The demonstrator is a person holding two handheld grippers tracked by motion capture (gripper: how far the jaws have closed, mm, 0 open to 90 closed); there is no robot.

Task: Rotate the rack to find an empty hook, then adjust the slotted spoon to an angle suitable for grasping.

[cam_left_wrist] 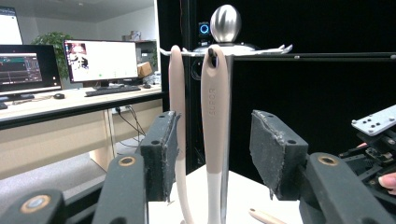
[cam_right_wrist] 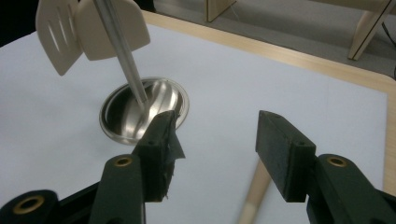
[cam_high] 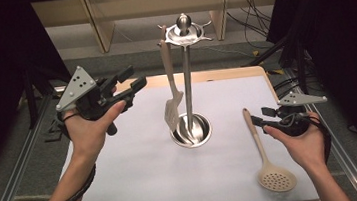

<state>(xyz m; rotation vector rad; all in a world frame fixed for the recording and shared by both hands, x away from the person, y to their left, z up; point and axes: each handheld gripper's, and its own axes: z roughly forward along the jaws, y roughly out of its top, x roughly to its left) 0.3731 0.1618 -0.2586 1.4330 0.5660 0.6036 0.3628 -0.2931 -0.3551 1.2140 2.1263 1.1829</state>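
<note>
A steel utensil stand (cam_high: 187,74) with a ball top rises from its round base (cam_high: 205,137) at the middle of the white mat (cam_high: 139,175). A beige slotted turner (cam_high: 169,76) hangs from one hook; in the left gripper view a second beige handle (cam_left_wrist: 176,84) hangs beside the turner's handle (cam_left_wrist: 215,116). My left gripper (cam_high: 133,78) is open in the air left of the stand, and its jaws frame the handles without touching them. A beige skimmer (cam_high: 276,176) lies flat at the right. My right gripper (cam_high: 262,115) is open just above its handle (cam_right_wrist: 252,198).
The mat lies on a wooden table (cam_high: 259,72) with metal rails along both sides. Wooden furniture legs (cam_high: 98,28) and cables (cam_high: 252,7) lie beyond the far edge. A desk with monitors (cam_left_wrist: 109,60) stands far off in the left gripper view.
</note>
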